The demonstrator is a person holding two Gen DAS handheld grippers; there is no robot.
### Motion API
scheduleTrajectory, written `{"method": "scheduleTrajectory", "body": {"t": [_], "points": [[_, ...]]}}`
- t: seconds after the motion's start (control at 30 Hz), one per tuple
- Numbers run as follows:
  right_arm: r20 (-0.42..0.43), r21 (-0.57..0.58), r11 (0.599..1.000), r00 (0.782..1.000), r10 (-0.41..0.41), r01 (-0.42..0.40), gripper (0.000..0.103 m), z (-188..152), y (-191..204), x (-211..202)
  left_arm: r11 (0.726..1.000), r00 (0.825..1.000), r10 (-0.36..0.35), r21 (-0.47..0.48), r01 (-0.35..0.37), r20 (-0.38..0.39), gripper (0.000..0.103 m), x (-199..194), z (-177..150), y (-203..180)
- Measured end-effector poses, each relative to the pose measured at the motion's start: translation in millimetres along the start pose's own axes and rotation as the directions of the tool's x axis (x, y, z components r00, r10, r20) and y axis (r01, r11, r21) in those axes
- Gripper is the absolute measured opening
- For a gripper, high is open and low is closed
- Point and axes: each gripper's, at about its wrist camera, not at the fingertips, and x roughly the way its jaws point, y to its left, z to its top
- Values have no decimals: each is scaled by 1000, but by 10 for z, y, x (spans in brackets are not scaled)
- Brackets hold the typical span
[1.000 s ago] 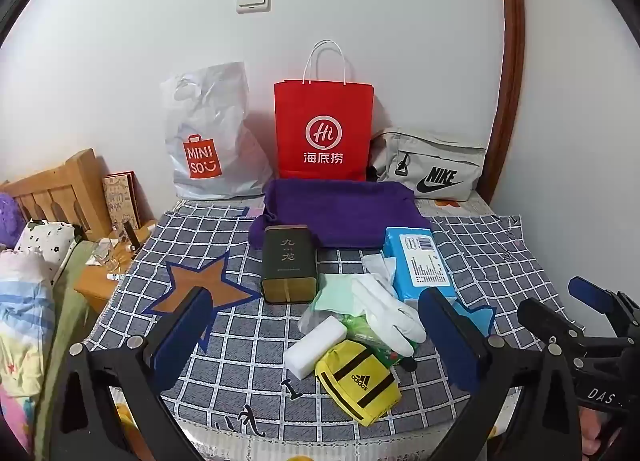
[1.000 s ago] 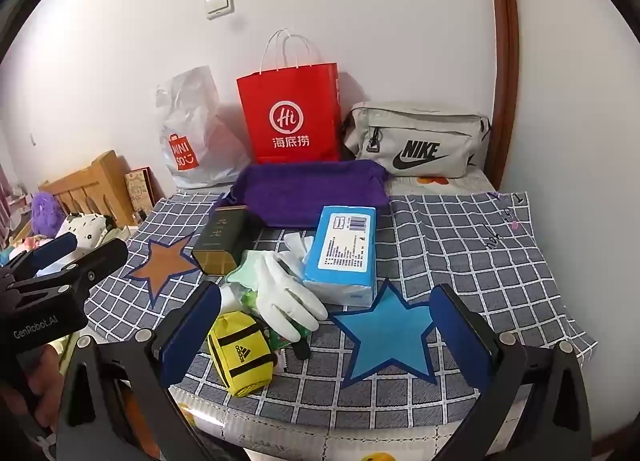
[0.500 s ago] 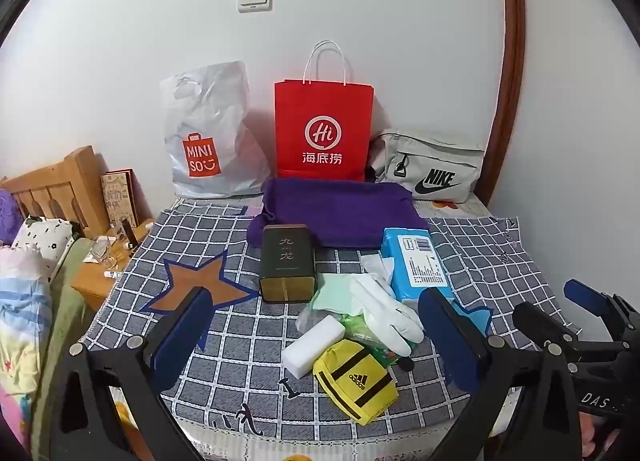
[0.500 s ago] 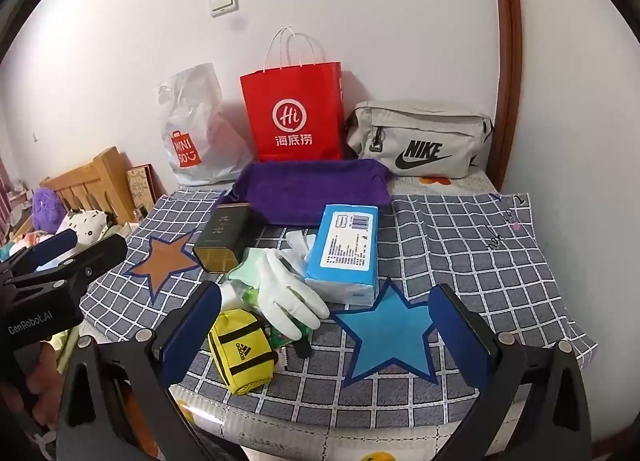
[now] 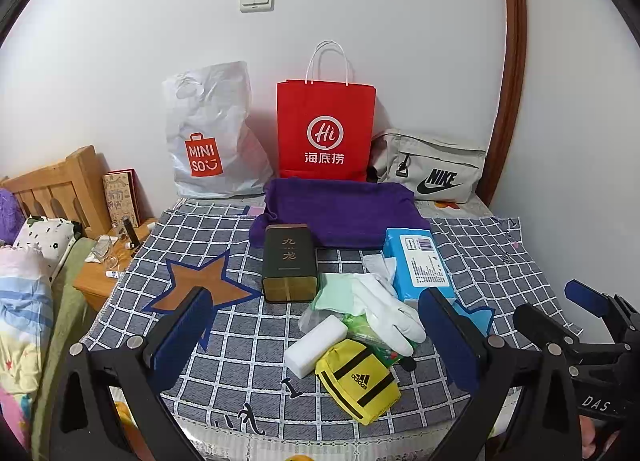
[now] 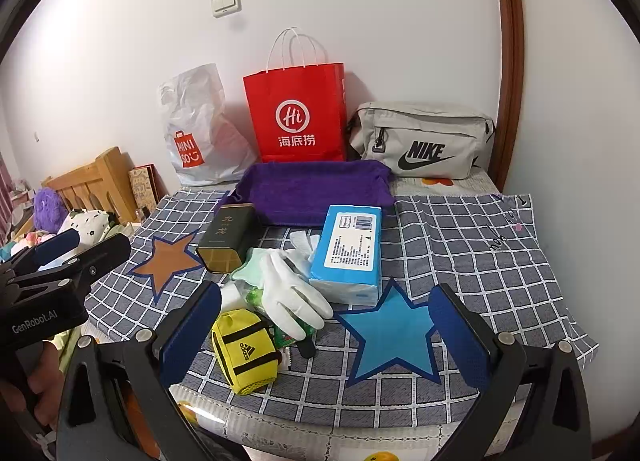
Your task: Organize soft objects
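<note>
Soft objects are all bunched up in a little pile near the front edge of the checked tablecloth (image 5: 480, 245), nothing picked up. Left gripper (image 5: 316, 325) has its jaws wide apart, empty, hanging over that front edge with the pile showing between the pads. Right gripper (image 6: 326, 325) is the same deal, jaws spread, holding nothing, just right of the left one.

In the pile: a yellow Adidas pouch (image 5: 358, 379) closest to the front edge, a white sponge block (image 5: 316, 345) touching its left side, a white glove (image 5: 386, 307) draped over a green packet (image 5: 366, 327), and a blue tissue pack (image 5: 418, 257) just beside the glove on the right. A dark tea tin (image 5: 290, 263) lies right behind the pile.

Further back there's a folded purple towel (image 5: 344, 211), and along the back edge against the wall a Miniso plastic bag (image 5: 210, 133), a red Haidilao paper bag (image 5: 326, 131) and a grey Nike waist bag (image 5: 430, 167).
</note>
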Motion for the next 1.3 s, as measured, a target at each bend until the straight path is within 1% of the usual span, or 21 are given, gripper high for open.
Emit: {"method": "scheduleTrajectory", "body": {"t": [0.7,1.3], "points": [[4,-11,1000,1000,0,0,102,-6,41,-24,1000,1000,-1,2,1,0,103,0,0,3],[7,-12,1000,1000,1,-1,102,5,66,-45,1000,1000,15,3,-15,0,103,-20,48,67]]}}
